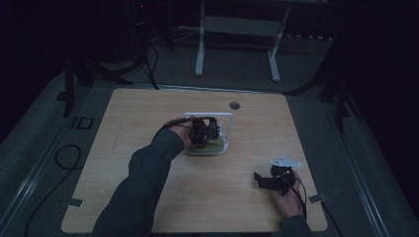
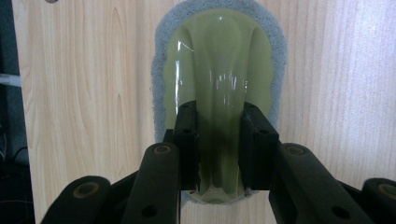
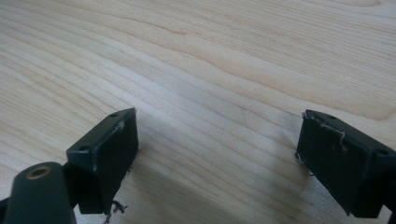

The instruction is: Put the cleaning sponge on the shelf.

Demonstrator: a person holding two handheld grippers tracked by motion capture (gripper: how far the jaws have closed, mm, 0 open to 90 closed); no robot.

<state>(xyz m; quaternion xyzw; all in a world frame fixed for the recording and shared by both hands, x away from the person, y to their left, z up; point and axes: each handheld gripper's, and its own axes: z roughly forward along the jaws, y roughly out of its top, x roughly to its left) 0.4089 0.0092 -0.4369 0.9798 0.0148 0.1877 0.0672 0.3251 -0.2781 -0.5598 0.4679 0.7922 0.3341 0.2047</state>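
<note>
Two black jaws of the left gripper [image 2: 218,140] stand about half closed on the raised clear grip [image 2: 219,98] of a yellow-green scrubber whose grey felt pad [image 2: 161,60] lies flat on the wooden table [image 2: 74,93]; the pads press the narrow waist of that grip from either side, so the tool is held and sits straight ahead of and beneath the gripper. Judging by the pinch low on the waist, the hold is meant to keep the pad face-down and stop it twisting while it is pushed or lifted. In the high view the left gripper [image 1: 203,131] reaches out over a clear tray [image 1: 226,117] with a white rim near the middle of the table; whether the scrubber rests inside that tray or just beside it I cannot tell from that dim view, though the left gripper view has bare wood all round the pad. The right gripper [image 3: 217,158] is wide open with nothing between its pads, bare wood grain running ahead of it and below it. It is parked well apart from the scrubber, near the person's edge in the high view [image 1: 276,180], probably to stay clear of the working hand
</note>
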